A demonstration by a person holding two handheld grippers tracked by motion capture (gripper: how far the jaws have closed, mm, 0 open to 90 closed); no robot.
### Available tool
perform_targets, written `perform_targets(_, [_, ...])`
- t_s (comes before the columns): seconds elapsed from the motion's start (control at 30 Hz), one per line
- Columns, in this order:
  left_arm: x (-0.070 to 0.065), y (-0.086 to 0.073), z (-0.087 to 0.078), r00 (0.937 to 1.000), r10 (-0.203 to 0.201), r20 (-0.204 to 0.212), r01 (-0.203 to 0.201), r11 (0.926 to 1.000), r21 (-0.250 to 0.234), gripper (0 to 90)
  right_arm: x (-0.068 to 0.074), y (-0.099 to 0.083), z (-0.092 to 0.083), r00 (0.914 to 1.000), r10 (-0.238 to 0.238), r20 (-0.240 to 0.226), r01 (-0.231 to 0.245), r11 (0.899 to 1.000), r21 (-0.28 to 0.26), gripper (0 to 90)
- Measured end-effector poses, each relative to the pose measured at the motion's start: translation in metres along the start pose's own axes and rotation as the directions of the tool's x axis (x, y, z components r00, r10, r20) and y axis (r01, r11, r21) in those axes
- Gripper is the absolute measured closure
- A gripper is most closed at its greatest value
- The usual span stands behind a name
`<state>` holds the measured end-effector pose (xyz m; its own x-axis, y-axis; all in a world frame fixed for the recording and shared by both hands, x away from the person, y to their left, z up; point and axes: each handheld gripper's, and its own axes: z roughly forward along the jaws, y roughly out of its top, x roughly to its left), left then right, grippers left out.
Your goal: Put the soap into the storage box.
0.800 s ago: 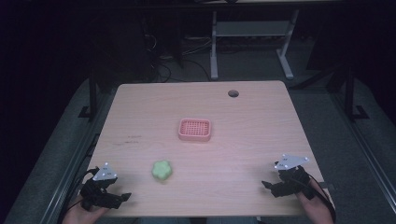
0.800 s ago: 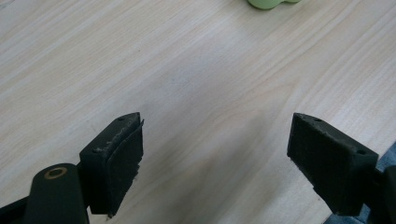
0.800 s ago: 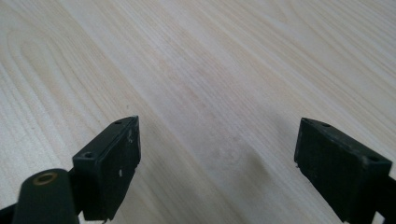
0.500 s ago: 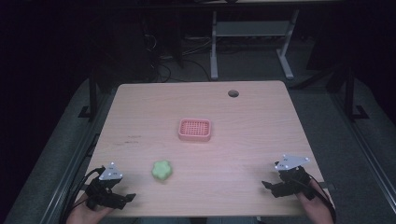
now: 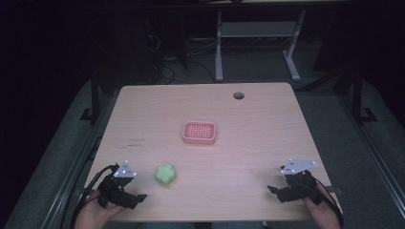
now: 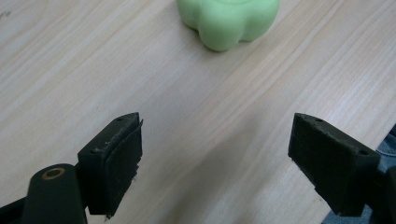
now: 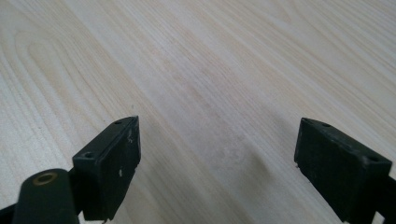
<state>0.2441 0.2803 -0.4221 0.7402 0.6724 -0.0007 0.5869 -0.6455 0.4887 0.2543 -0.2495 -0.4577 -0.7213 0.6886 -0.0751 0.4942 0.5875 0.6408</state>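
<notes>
Wooden table (image 5: 267, 138) seen from above, pink basket (image 5: 199, 132) set near its middle, left gripper (image 5: 125, 196) held at the near left edge with jaws spread wide, green flower-shaped block (image 5: 165, 174) lying just right of it, right gripper (image 5: 286, 189) at the near right, jaws likewise parted over bare wood

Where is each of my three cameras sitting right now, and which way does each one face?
High view: fixed above the near edge, looking forward and down on the table; hands, left gripper and right gripper enter at the bottom.
Left gripper view: rides the left gripper, aimed low across the wood at the green flower-shaped block; jaws wide apart.
Right gripper view: rides the right gripper, facing bare wood; jaws wide apart.
Shared: high and left gripper views both show the green block; the pink basket sits mid-table.
</notes>
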Motion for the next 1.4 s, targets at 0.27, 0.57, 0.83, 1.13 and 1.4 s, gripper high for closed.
perform_targets(0.27, [-0.002,0.018,0.004,0.9996,0.022,0.016,-0.023,0.9997,0.007,17.2,-0.001,-0.001,-0.001,1.0,-0.003,0.006,0.003,1.0,-0.01,14.0])
perform_targets(0.57, [-0.003,0.036,0.007,0.9988,0.041,0.026,-0.042,0.9988,0.025,17.0,-0.001,-0.001,-0.001,1.0,0.004,0.001,-0.004,1.0,-0.003,13.9])
perform_targets(0.83, [-0.003,0.047,0.014,0.9986,0.039,0.035,-0.041,0.9981,0.045,17.0,-0.001,-0.001,-0.001,1.0,-0.003,-0.003,0.003,1.0,-0.01,14.0])
perform_targets(1.13, [-0.002,0.056,0.016,0.9985,0.033,0.045,-0.036,0.9976,0.059,17.0,-0.001,-0.001,-0.001,1.0,-0.004,-0.006,0.004,1.0,-0.008,14.0])
perform_targets(1.4, [0.0,0.065,0.019,0.9988,0.018,0.046,-0.022,0.9974,0.069,17.0,-0.001,-0.001,-0.001,1.0,0.0,-0.005,0.0,1.0,-0.009,14.0])
